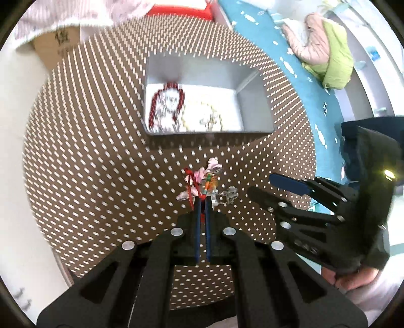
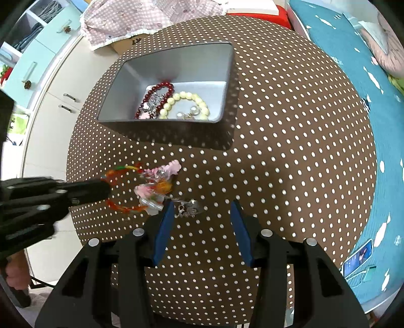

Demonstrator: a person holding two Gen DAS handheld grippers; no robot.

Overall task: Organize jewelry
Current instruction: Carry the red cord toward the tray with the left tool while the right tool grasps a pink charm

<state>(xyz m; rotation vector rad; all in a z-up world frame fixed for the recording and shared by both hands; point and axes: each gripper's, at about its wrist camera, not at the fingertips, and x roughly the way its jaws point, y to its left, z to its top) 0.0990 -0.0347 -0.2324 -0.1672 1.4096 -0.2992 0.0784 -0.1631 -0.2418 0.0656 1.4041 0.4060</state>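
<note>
A grey box (image 2: 176,58) with polka-dot sides stands on the round dotted table (image 2: 290,164). It holds a dark red bead bracelet (image 2: 154,97), a cream pearl bracelet (image 2: 188,103) and small silver pieces. The box also shows in the left wrist view (image 1: 252,101). My left gripper (image 1: 202,199) is shut on an orange-red bead bracelet (image 2: 121,174), lifting it from a pile of pink and clear jewelry (image 2: 156,184). My right gripper (image 2: 202,209) is open and empty, just right of the pile, with a small silver piece (image 2: 188,208) by its left finger.
A pink checked cloth (image 2: 141,17) over a cardboard box lies behind the table. White cabinets (image 2: 48,106) stand left. A teal patterned mat (image 2: 366,83) lies right, with a phone (image 2: 358,257) on it and a green and pink garment (image 1: 325,50).
</note>
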